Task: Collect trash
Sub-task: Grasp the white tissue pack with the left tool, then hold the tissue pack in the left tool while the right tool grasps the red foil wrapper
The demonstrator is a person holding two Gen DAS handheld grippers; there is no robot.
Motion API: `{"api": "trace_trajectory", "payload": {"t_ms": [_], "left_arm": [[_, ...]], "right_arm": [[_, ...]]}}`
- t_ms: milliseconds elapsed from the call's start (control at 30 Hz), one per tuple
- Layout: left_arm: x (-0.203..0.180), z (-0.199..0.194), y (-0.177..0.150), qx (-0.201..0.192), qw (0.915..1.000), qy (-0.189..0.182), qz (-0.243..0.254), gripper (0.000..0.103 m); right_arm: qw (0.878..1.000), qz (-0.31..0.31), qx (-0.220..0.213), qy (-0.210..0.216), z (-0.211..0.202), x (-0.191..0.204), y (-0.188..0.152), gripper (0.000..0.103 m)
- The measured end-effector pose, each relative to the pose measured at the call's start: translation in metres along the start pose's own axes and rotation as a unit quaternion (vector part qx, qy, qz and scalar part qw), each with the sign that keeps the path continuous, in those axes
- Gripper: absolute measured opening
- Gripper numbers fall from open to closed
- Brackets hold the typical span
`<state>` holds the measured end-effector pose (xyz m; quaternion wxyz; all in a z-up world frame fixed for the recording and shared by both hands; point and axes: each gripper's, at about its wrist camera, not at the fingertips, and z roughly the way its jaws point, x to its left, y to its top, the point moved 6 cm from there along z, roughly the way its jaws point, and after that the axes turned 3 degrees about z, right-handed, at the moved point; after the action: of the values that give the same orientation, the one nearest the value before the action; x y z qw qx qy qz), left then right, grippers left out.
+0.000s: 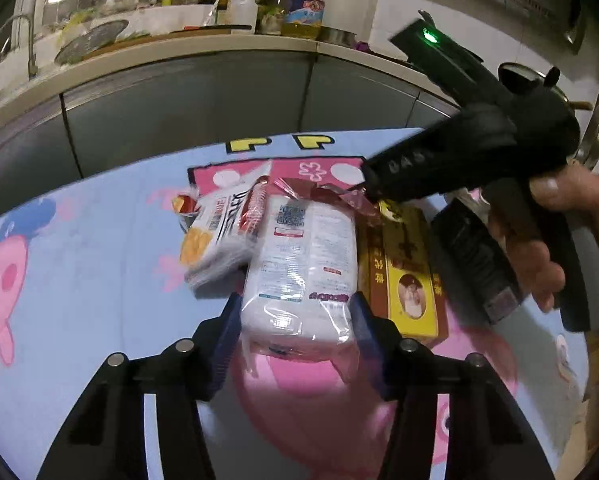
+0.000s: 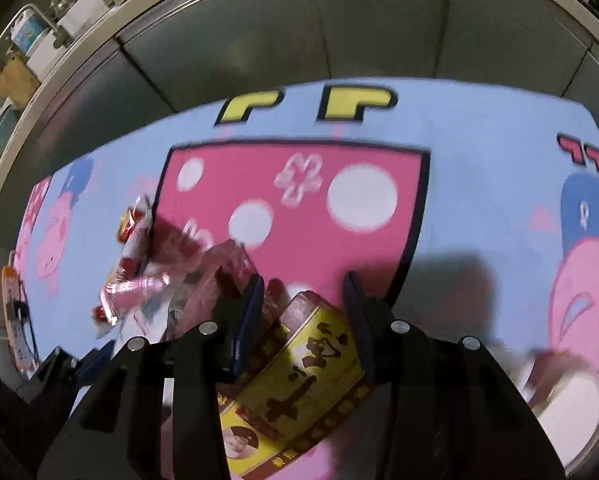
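Note:
My left gripper (image 1: 297, 306) is shut on a white plastic-wrapped packet (image 1: 303, 264) lying on the cartoon mat (image 1: 79, 280). A second white snack packet (image 1: 219, 232) lies to its left, and a crumpled red wrapper (image 1: 339, 196) at its far end. A yellow and brown box (image 1: 403, 272) lies to its right. In the right wrist view my right gripper (image 2: 305, 280) straddles that yellow box (image 2: 307, 364), its fingers at both sides of the box; whether they press it is unclear. Red and white wrappers (image 2: 139, 280) lie to its left. The right gripper (image 1: 369, 188) also shows in the left wrist view, over the box.
Grey cabinet doors (image 1: 187, 112) stand behind the mat under a counter (image 1: 179, 46) crowded with bottles and dishes. An orange power strip (image 2: 17, 320) lies on the floor at the mat's left edge.

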<state>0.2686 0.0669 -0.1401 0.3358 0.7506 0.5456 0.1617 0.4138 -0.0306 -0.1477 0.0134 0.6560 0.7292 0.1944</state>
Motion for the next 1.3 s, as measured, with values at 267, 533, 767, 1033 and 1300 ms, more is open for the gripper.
{"api": "trace_trajectory", "payload": {"t_ms": [267,533,767,1033,1300], "left_arm": [[-0.003,-0.07,-0.08,0.01,0.9989,0.0,-0.045,0.054],[-0.009,-0.141,-0.153,0.009,0.9962,0.04,-0.076,0.063],[-0.008,-0.162,-0.177,0.01,0.9923,0.064,-0.106,0.086],[-0.009,-0.174,-0.171,-0.013,0.9897,0.102,-0.1,0.098],[-0.001,-0.13,-0.155,0.025,0.9856,0.151,-0.072,0.095]], "right_arm": [[0.995,-0.078,-0.043,0.047,-0.038,0.032,-0.115,0.041],[0.972,-0.004,-0.223,0.079,-0.139,0.013,-0.207,0.046],[0.978,0.022,-0.186,0.092,-0.124,0.015,-0.298,0.048],[0.978,-0.03,-0.185,0.088,-0.111,0.062,-0.237,0.049],[0.981,-0.156,-0.113,-0.015,-0.054,0.097,-0.169,0.046]]}}
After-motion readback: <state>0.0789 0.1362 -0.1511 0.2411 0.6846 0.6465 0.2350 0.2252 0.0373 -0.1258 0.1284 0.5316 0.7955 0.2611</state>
